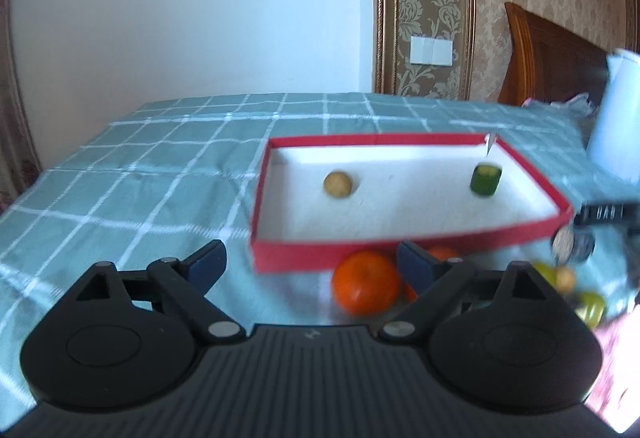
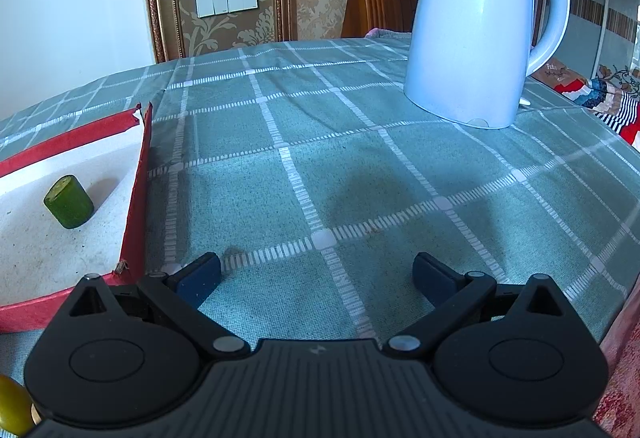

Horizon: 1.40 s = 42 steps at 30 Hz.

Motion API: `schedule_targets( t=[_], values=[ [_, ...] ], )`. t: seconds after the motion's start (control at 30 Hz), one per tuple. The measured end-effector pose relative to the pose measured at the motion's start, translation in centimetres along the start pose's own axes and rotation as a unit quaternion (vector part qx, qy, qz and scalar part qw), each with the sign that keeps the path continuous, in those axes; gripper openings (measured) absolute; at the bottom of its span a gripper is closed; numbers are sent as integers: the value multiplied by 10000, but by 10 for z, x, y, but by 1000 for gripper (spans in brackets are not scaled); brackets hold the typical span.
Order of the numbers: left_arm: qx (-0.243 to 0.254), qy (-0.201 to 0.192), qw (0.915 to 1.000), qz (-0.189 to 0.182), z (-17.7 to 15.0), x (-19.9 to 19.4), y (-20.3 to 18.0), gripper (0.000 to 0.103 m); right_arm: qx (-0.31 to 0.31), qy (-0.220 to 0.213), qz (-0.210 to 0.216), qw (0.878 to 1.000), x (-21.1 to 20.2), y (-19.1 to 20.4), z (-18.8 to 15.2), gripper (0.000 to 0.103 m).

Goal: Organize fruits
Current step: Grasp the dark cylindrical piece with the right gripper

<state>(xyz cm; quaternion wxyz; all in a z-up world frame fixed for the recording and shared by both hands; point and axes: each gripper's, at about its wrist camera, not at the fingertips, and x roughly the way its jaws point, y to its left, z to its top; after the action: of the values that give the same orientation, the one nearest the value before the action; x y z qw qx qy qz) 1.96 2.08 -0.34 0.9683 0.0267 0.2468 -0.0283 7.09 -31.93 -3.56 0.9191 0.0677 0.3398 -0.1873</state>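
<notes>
A shallow red tray (image 1: 296, 258) with a white floor lies on the checked cloth. Inside it sit a round tan fruit (image 1: 338, 185) and a green cylinder-shaped piece (image 1: 486, 180). In front of the tray's near wall lies an orange (image 1: 366, 282); a second orange (image 1: 440, 252) peeks out behind my left gripper's right finger. My left gripper (image 1: 312, 262) is open and holds nothing, a little short of the first orange. My right gripper (image 2: 316, 270) stands open over bare cloth, right of the tray's wall (image 2: 138, 190). The right wrist view also shows the green piece (image 2: 69, 201).
A white electric kettle (image 2: 476, 22) stands at the back right of the table. Blurred yellow-green fruits (image 1: 590, 308) and a small tan one (image 1: 566, 278) lie right of the oranges. One yellow-green fruit (image 2: 12, 410) shows at the lower left corner. A wooden headboard stands behind.
</notes>
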Motion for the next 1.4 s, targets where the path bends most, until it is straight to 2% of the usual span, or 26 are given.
schedule_targets(
  t=[0.13, 0.23, 0.37, 0.47, 0.57, 0.7, 0.77, 0.93, 1.1, 1.17, 1.23, 1.4],
  values=[
    [56, -13, 10000, 46, -19, -9, 2, 92, 0, -15, 161, 9999, -2, -3, 0, 103],
    [-113, 94, 9999, -77, -29, -8, 7, 94, 111, -220, 408, 9989, -17, -13, -2, 103],
    [-145, 171, 9996, -148, -37, -5, 11, 94, 267, -616, 1042, 9923, -50, -33, -13, 103],
    [-165, 200, 9996, -146, -40, -1, 11, 94, 208, -645, 1557, 9855, -70, -36, -22, 103],
    [-188, 183, 9996, -118, -40, -1, 12, 95, 27, -668, 1836, 9807, -83, -25, -30, 103],
    [-175, 265, 9994, -112, -40, 1, 11, 97, -289, -670, 1997, 9771, -91, 1, -36, 89],
    [-122, 298, 9994, -148, -40, 2, 10, 98, -455, -584, 1927, 9785, -88, 15, -36, 76],
    [26, 313, 9993, -201, -41, 3, 6, 99, -481, -359, 1984, 9783, -79, 33, -38, 60],
    [15, 273, 9994, -201, -41, 2, 6, 101, -399, -214, 1895, 9808, -66, 38, -38, 57],
    [-6, 313, 9993, -226, -40, 3, 7, 103, -385, -101, 1890, 9812, -60, 40, -39, 43],
    [-14, 384, 9989, -254, -40, 5, 8, 103, -439, -144, 1794, 9827, -59, 43, -40, 34],
    [-27, 592, 9977, -342, -38, 12, 9, 103, -509, -243, 1771, 9826, -61, 44, -42, 33]
  ],
)
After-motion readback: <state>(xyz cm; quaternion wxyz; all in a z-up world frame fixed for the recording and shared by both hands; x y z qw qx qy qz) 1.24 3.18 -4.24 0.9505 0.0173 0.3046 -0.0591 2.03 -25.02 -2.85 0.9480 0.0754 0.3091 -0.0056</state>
